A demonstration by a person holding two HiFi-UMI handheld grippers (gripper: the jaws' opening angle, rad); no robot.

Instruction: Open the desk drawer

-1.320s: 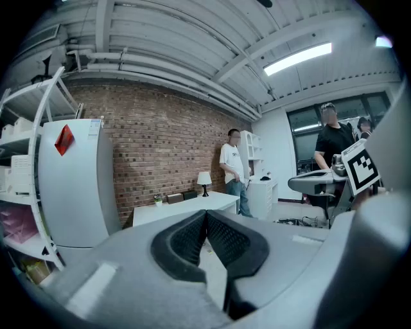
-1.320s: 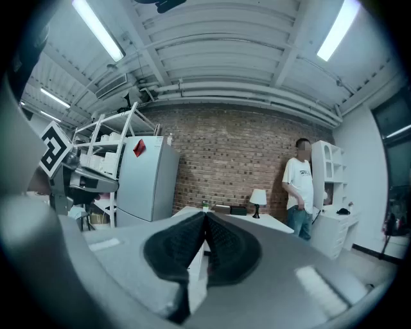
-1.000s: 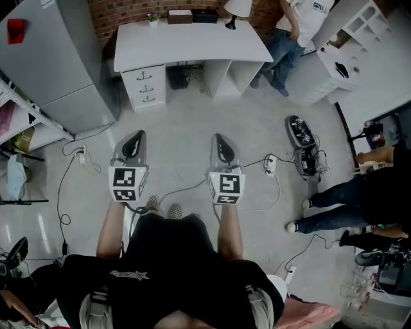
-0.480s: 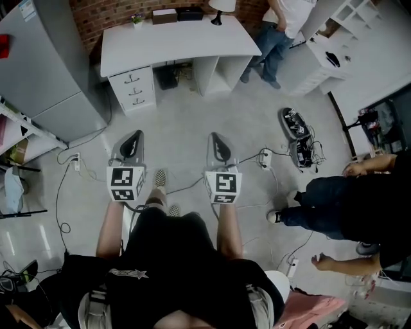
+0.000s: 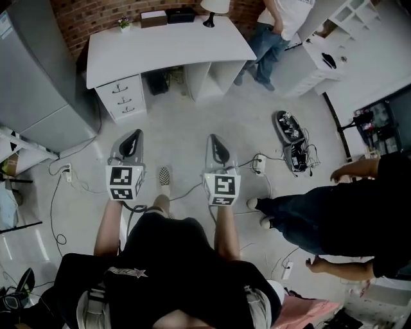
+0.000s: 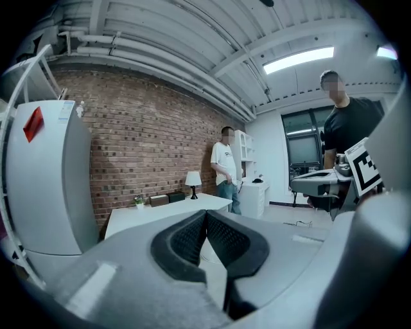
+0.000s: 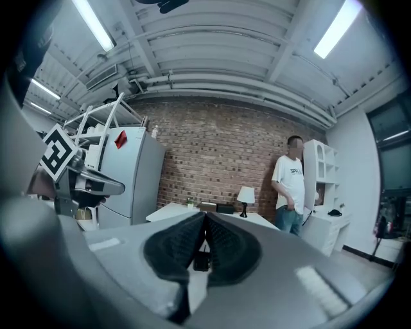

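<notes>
Head view takes in the whole room from above: the white desk (image 5: 167,48) stands at the top of the picture against the brick wall (image 5: 77,16). The drawer stack (image 5: 122,98) sits under the desk's left end, with three fronts and dark handles, every one flush and closed.

Well short of it, over the bare floor (image 5: 192,122), the left hand-held gripper (image 5: 134,134) and the right hand-held gripper (image 5: 215,137) are held side by side. Both noses point toward the desk, and neither touches anything.

Left gripper view: the ribbed black pads (image 6: 183,238) meet at the tip, jaws fully together, nothing caught between them. Right gripper view tells the same story: its pads (image 7: 228,247) are pressed tip to tip and carry nothing, with the desk far off beyond them.

On the desk top stand a lamp (image 5: 212,9), a small potted plant (image 5: 123,24) and two boxes, one brown (image 5: 154,18) and one black (image 5: 180,14). A grey fridge (image 5: 38,77) stands just left of the drawer stack. A person in a white shirt and jeans (image 5: 273,29) stands at the desk's right end, and another person in dark clothes (image 5: 347,212) is at the right edge. Cables and a power strip (image 5: 259,164) lie on the floor near the right hand-held gripper. The wearer's checked shoe (image 5: 164,175) shows between the two hand-held grippers.
</notes>
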